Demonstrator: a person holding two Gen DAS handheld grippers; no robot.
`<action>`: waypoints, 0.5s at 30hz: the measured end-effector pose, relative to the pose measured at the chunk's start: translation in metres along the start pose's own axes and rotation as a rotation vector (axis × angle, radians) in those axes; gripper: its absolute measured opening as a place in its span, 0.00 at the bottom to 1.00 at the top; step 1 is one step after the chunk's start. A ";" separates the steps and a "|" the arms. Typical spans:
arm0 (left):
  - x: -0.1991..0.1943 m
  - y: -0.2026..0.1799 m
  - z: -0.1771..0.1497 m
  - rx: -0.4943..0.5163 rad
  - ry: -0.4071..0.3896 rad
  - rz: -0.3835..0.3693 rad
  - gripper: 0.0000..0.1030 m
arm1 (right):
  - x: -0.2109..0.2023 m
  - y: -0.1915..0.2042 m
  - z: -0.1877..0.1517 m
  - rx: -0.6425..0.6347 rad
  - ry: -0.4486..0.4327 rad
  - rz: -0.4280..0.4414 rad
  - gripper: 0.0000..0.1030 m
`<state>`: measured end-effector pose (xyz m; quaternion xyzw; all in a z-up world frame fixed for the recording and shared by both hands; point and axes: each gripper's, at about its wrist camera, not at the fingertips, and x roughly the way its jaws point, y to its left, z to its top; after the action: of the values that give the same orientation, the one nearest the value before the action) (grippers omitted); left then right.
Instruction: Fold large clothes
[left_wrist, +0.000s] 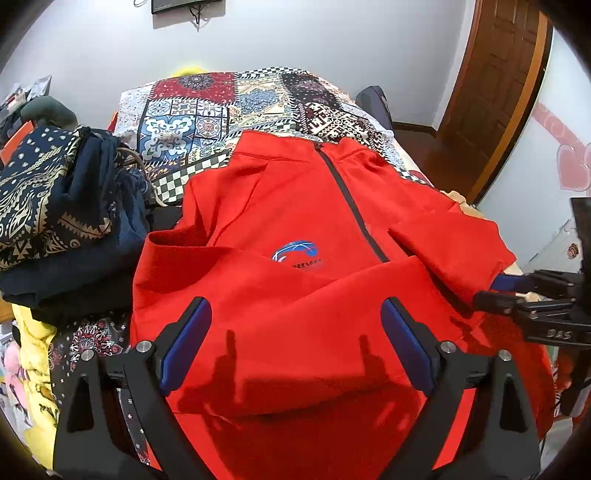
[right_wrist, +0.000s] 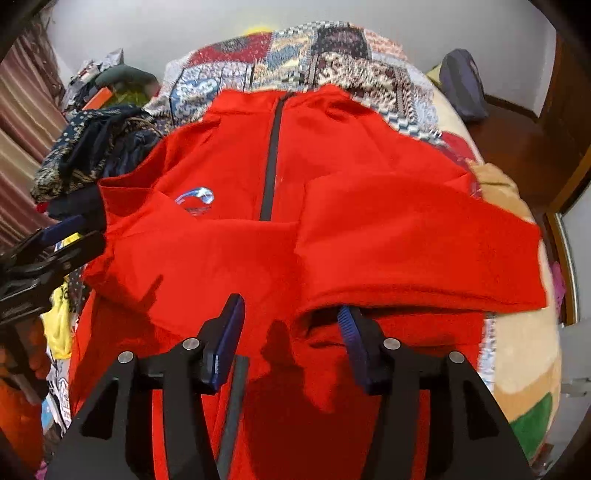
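A red zip jacket (left_wrist: 295, 221) with a dark zipper and a blue chest logo (left_wrist: 298, 254) lies face up on the bed, both sleeves folded across its front. It also fills the right wrist view (right_wrist: 332, 206). My left gripper (left_wrist: 295, 325) hovers over the jacket's lower front, open and empty. My right gripper (right_wrist: 291, 325) is open above the folded right sleeve's edge, its right fingertip just under the sleeve fold. The right gripper also shows at the right edge of the left wrist view (left_wrist: 517, 295), and the left gripper shows at the left edge of the right wrist view (right_wrist: 51, 243).
A patchwork quilt (left_wrist: 229, 107) covers the bed beyond the jacket. A pile of dark navy patterned clothes (left_wrist: 55, 206) sits left of it, with a yellow garment (left_wrist: 37, 369) below. A wooden door (left_wrist: 495, 85) stands at the right, and a dark bag (right_wrist: 461, 85) is near the bed's far right.
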<state>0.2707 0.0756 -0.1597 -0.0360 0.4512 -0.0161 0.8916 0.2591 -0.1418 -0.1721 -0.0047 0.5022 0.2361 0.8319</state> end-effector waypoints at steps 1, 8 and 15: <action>0.000 -0.002 0.001 0.004 -0.002 -0.002 0.90 | -0.005 0.000 -0.001 0.002 -0.013 -0.006 0.48; 0.001 -0.016 0.007 0.027 -0.011 -0.014 0.90 | -0.041 -0.042 -0.007 0.108 -0.131 -0.093 0.59; 0.016 -0.029 0.011 0.037 0.015 -0.040 0.90 | -0.033 -0.116 -0.014 0.351 -0.137 -0.151 0.64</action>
<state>0.2893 0.0458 -0.1642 -0.0285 0.4568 -0.0425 0.8881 0.2804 -0.2607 -0.1784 0.1185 0.4760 0.0816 0.8676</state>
